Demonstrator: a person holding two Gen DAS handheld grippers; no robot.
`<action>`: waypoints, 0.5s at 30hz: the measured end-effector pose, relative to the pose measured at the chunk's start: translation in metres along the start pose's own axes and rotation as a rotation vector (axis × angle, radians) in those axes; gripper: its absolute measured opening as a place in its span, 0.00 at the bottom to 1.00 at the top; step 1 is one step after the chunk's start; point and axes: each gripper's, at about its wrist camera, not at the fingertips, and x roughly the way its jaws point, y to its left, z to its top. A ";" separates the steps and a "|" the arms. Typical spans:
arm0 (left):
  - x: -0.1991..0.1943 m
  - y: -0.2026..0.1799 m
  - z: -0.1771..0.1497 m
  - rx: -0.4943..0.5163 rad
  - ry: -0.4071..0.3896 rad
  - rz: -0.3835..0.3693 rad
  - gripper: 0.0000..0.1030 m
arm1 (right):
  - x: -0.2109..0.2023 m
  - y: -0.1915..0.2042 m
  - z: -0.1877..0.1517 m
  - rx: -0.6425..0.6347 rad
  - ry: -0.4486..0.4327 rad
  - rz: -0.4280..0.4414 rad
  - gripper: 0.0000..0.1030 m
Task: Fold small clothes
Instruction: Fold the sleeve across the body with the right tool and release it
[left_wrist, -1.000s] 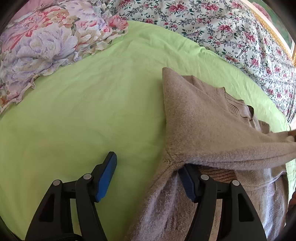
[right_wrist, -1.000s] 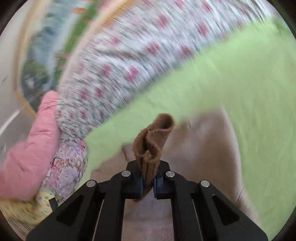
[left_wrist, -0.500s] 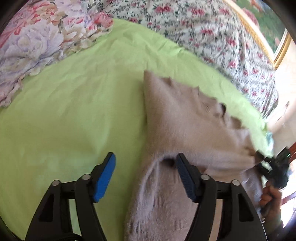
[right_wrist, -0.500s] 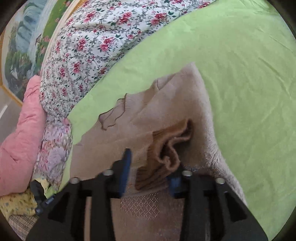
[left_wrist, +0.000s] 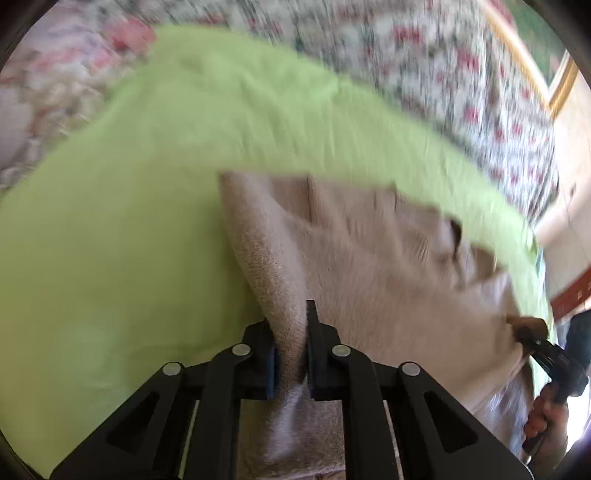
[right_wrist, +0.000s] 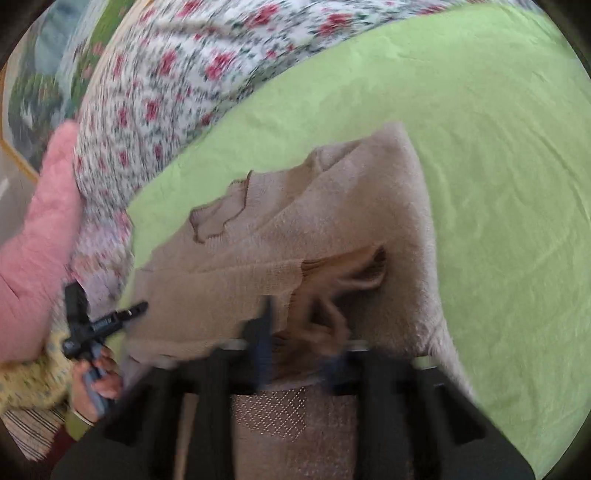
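While pinching sweater (left_wrist: 369, 266), left tool (left_wrist: 290, 354) closed, right tool (right_wrist: 299, 343) parted

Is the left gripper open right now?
No, the left gripper is shut on a fold of the beige sweater, which is pinched between its pads.

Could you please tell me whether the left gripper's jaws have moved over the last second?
Yes. The left gripper had its jaws wide apart on the green sheet; they are now shut on the sweater's folded edge.
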 end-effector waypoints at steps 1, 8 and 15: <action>-0.012 0.004 -0.002 -0.027 -0.055 -0.017 0.09 | -0.009 0.007 0.005 -0.031 -0.062 0.033 0.09; -0.004 0.015 -0.013 -0.045 -0.061 0.018 0.09 | 0.014 -0.005 0.012 -0.050 -0.014 -0.042 0.09; 0.006 0.014 -0.017 -0.047 -0.051 0.018 0.10 | 0.009 -0.011 -0.006 -0.072 0.051 -0.089 0.11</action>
